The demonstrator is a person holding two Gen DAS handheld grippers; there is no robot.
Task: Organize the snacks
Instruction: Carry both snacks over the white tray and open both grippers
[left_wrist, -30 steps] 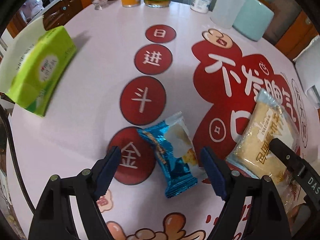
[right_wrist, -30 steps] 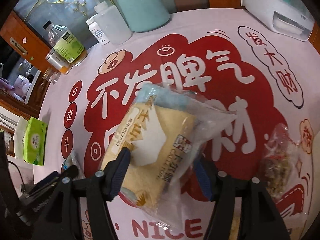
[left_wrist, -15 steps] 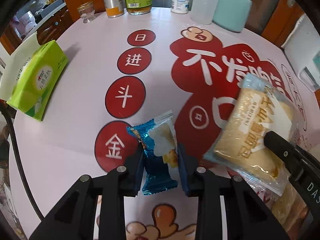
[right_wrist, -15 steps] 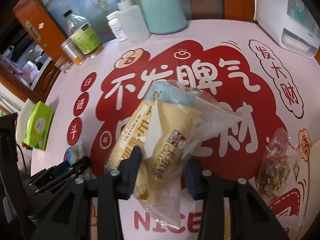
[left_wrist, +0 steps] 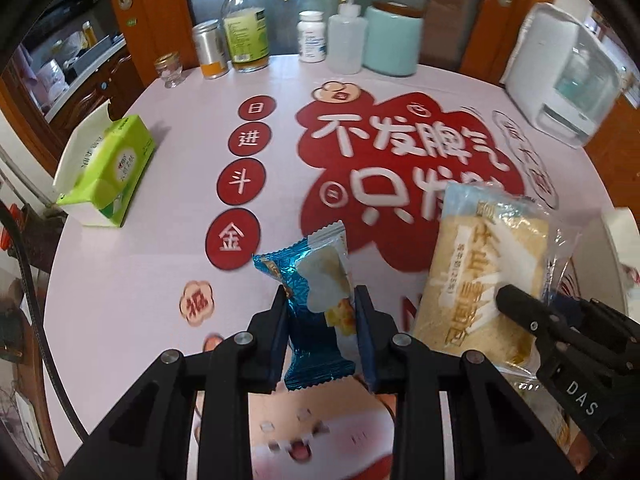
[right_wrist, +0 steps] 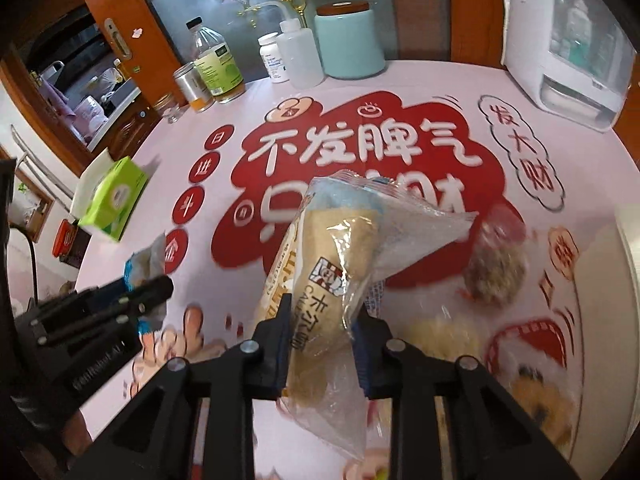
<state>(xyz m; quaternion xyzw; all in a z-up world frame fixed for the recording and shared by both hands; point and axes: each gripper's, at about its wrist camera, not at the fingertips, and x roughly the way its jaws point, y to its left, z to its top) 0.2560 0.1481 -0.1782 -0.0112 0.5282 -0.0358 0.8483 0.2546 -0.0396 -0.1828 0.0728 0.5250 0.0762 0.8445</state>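
Note:
My left gripper (left_wrist: 321, 298) is shut on a blue foil snack packet (left_wrist: 316, 304) and holds it above the table. The packet and the left gripper (right_wrist: 150, 288) also show at the left of the right wrist view. My right gripper (right_wrist: 322, 312) is shut on a clear bag of pale cake (right_wrist: 324, 280), lifted off the table; the bag (left_wrist: 484, 280) and the right gripper (left_wrist: 516, 300) show at the right of the left wrist view. Blurred snack bags (right_wrist: 496, 268) lie on the table to the right.
The round table (left_wrist: 160, 240) has a pink and red printed cover. A green tissue pack (left_wrist: 108, 172) lies at the left. Bottles, a can and a teal canister (left_wrist: 394, 40) stand at the far edge. A white appliance (left_wrist: 568, 76) stands at the far right.
My left gripper closed on the blue packet and lifted it. My right gripper closed on the cake bag and raised it. Both views now tilt up and show more of the room.

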